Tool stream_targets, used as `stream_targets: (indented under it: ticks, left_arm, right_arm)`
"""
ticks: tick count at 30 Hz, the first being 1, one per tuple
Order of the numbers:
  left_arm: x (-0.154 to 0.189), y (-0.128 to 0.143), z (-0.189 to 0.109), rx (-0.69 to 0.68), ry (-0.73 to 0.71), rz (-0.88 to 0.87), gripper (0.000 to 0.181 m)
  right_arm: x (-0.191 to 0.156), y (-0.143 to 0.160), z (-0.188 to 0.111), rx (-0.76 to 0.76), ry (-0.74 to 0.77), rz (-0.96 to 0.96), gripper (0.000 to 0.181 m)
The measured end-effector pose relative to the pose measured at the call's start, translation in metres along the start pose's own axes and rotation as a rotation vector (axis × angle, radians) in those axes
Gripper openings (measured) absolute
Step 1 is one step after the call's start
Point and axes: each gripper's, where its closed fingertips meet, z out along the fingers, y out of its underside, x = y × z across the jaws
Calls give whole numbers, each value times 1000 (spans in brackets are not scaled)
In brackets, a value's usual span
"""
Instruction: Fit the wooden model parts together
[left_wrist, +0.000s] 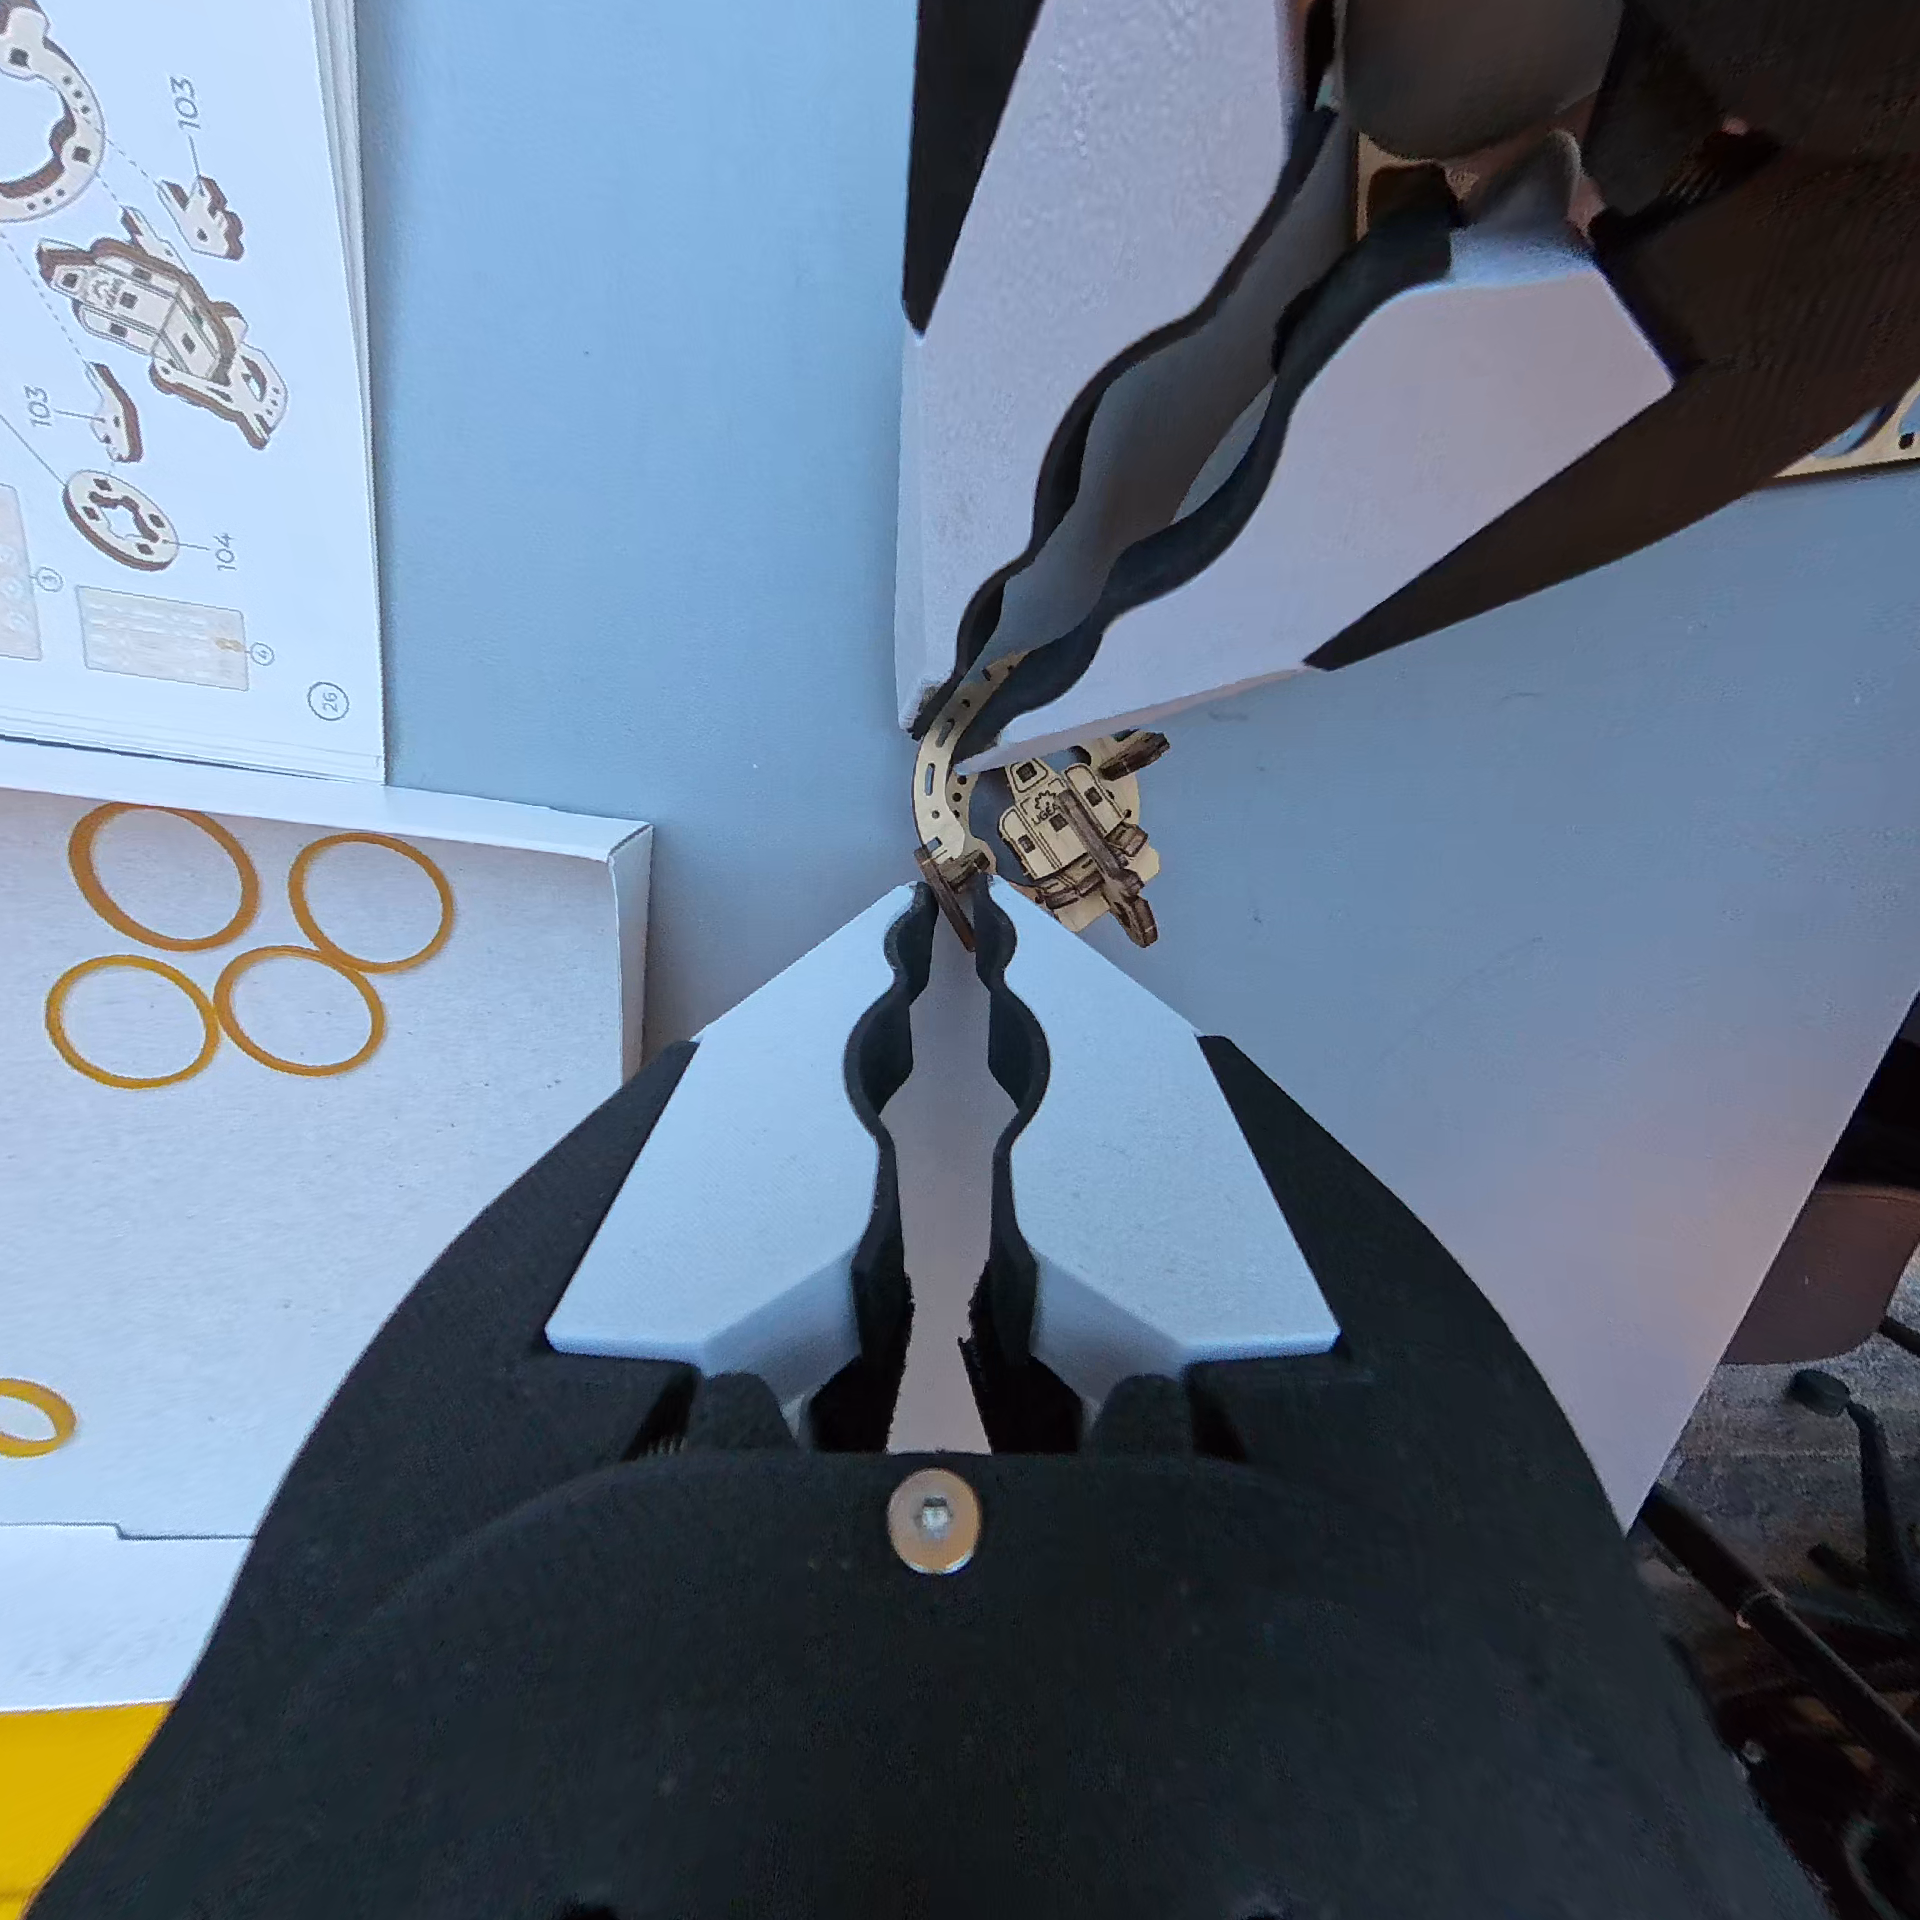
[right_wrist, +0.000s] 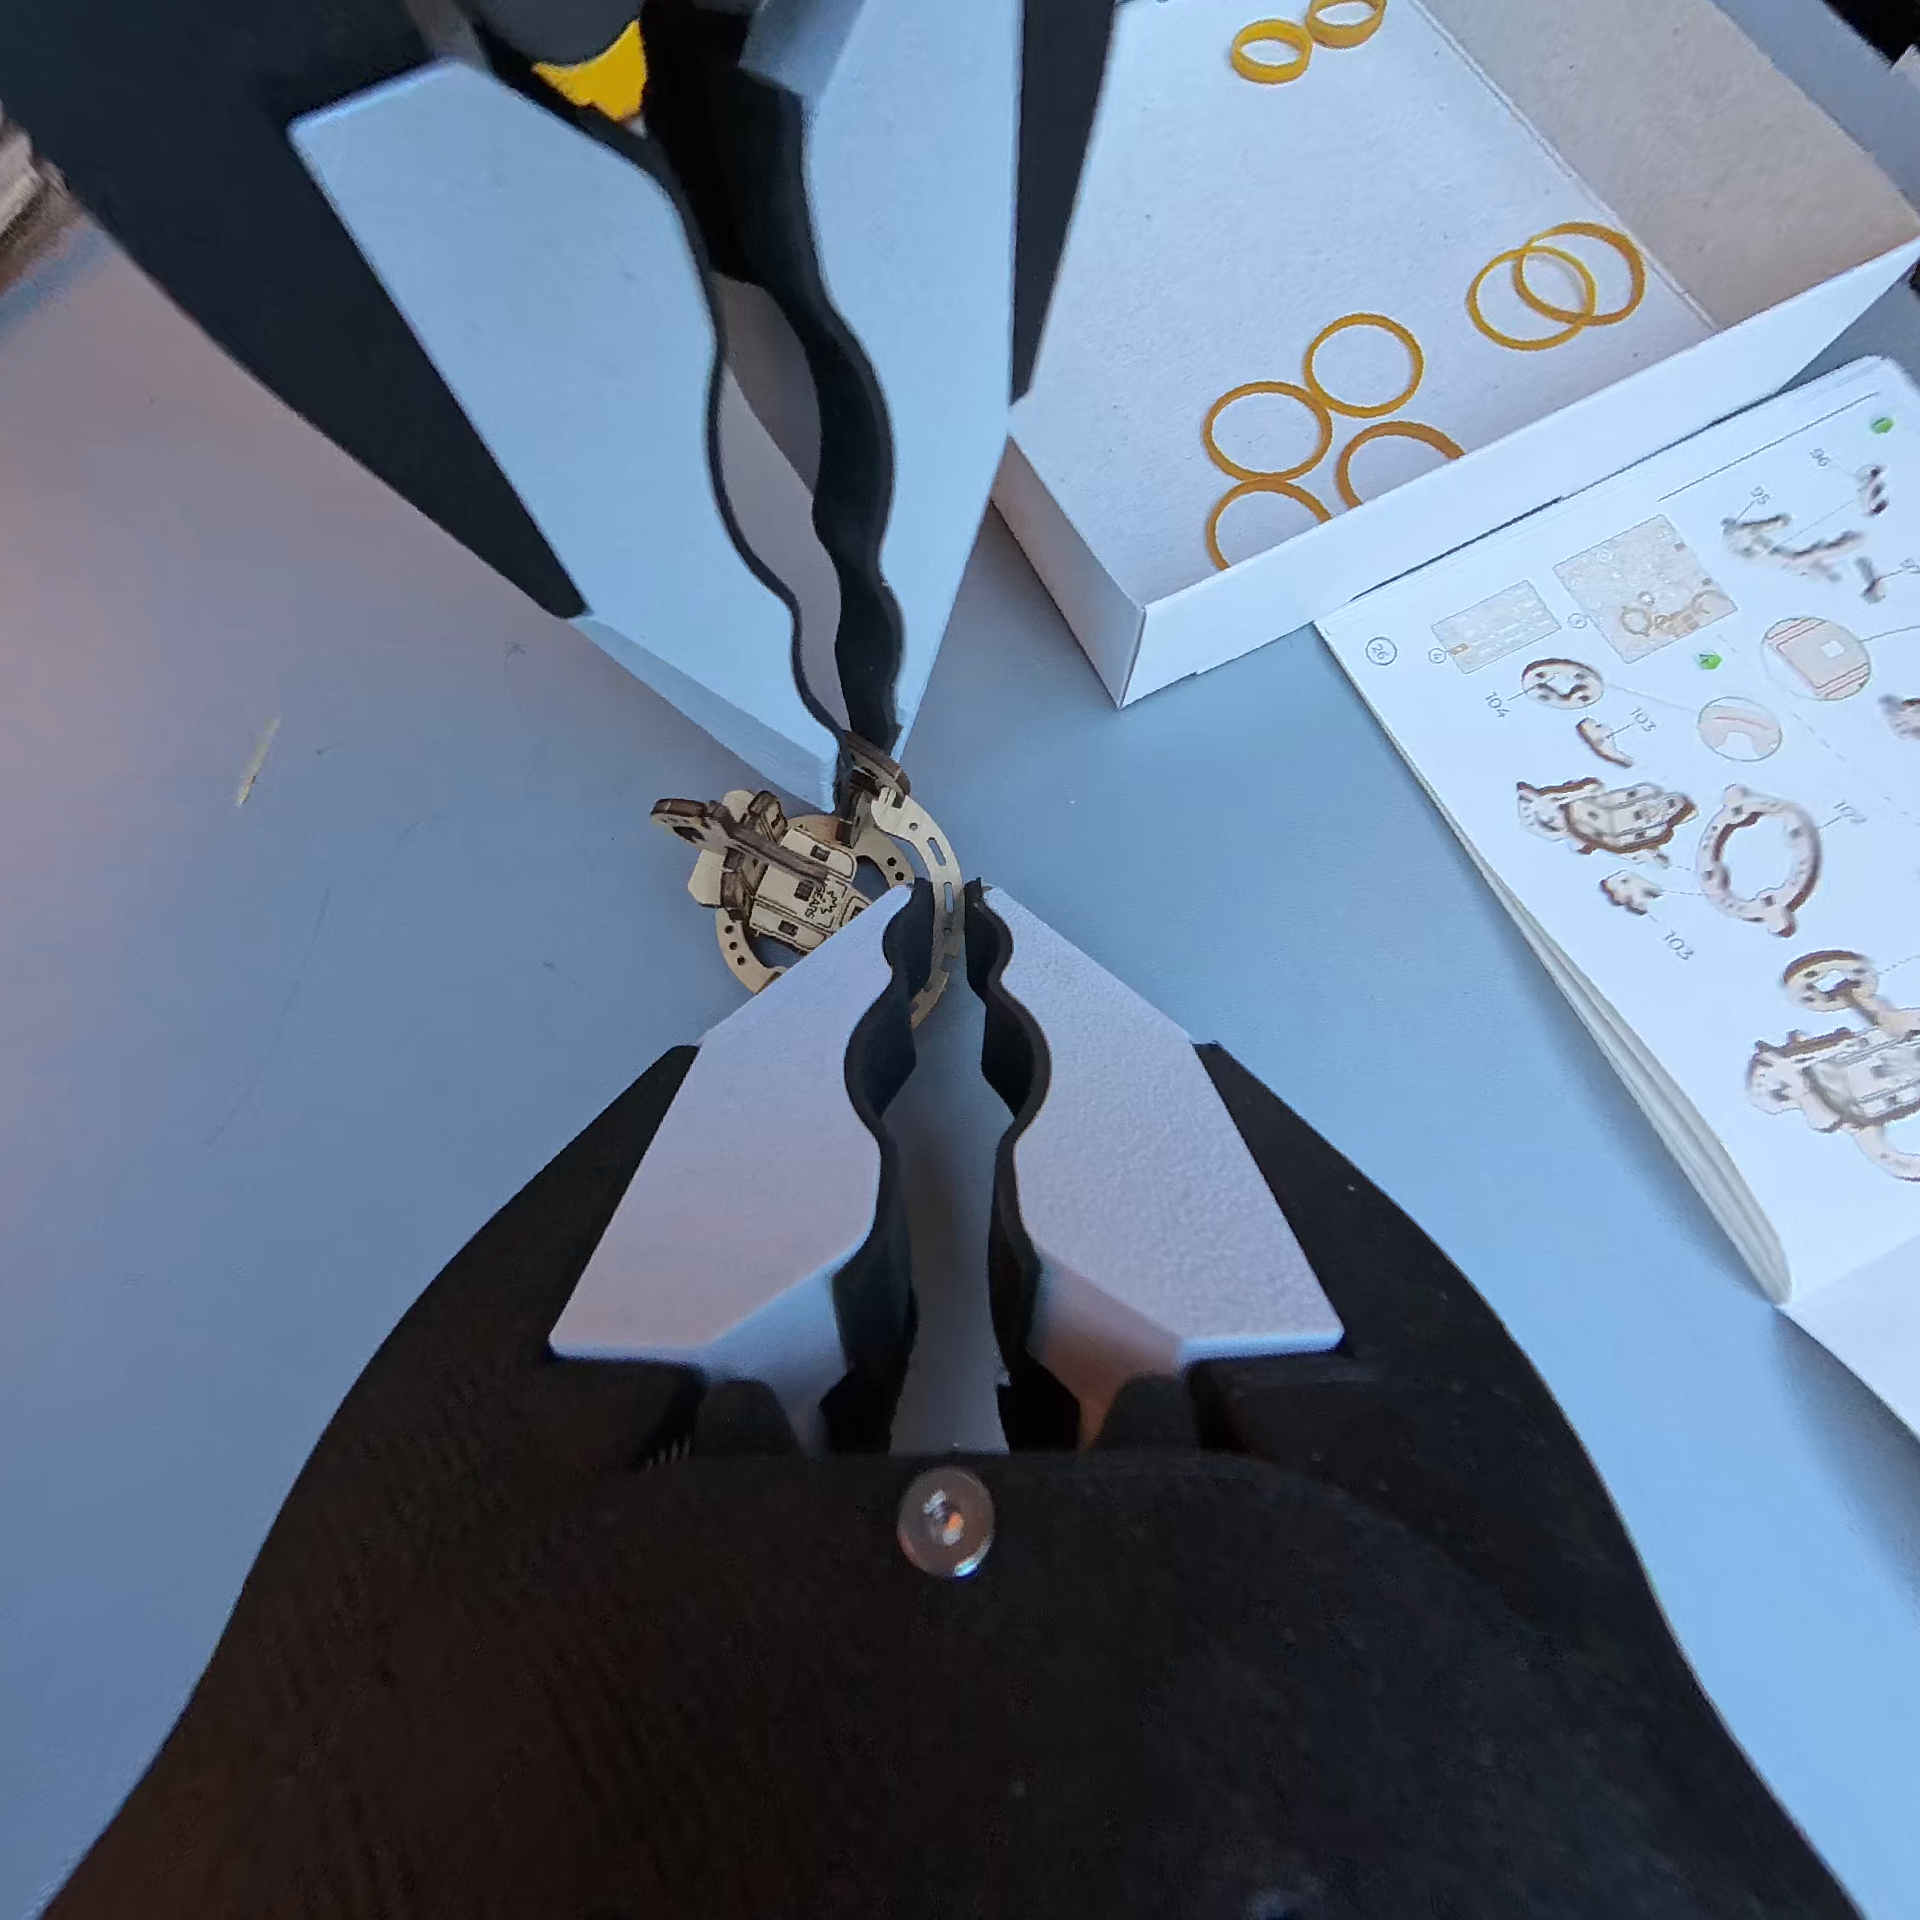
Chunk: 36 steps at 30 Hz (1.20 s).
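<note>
Wooden ring (right_wrist: 940, 914) pinched by right tool (right_wrist: 943, 894), left tool (left_wrist: 954, 896) nipping tab (left_wrist: 954, 904)

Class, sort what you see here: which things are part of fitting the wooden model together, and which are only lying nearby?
In the job:
- wooden ring, held by the right gripper
- small wooden piece, held by the left gripper
- wooden body inside the ring
- instruction booklet, open

Lying about:
- white box
- rubber bands in it
</note>
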Motion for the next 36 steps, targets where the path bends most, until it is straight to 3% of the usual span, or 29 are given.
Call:
stream_targets:
  ticks: [17,23,36]
  left_arm:
    - [0,3,1,-9,16,-31,1]
    - [4,4,-2,-1,54,-79,13]
    - [3,2,-2,34,33,-58,3]
  right_arm:
    - [-7,1,0,-11,-49,0,5]
    - [-10,2,2,-13,-62,-2,5]
    - [-9,0,1,-2,-60,-1,5]
